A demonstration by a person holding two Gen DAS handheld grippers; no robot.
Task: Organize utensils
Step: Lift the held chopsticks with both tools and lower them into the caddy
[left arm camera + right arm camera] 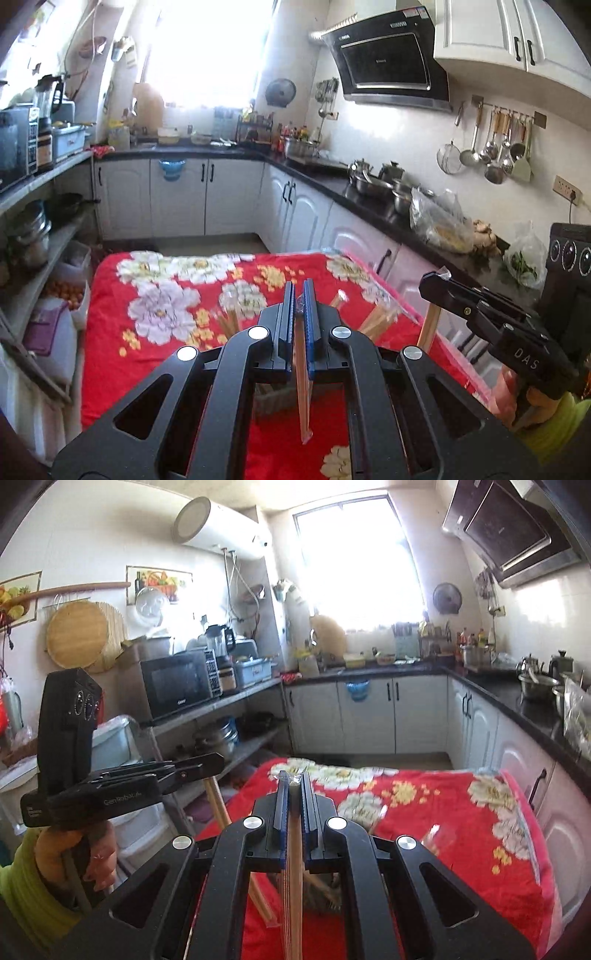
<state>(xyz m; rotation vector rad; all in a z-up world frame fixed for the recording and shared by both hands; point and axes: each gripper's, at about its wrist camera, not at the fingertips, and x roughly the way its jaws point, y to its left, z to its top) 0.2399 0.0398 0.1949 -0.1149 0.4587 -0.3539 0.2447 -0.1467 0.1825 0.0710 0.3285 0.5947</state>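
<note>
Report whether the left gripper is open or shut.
Shut. In its own view the left gripper has its fingers clamped on a clear plastic sleeve.

Range hood [388, 55] above counter; microwave [177, 686] on shelf; water heater [221, 526] overhead

Wrist views above red cloth [110, 314] – facing window [354, 561]

Two tongs [298, 291] [293, 775], two microwaves… no: one microwave [177, 685], two kettles [373, 170].
</note>
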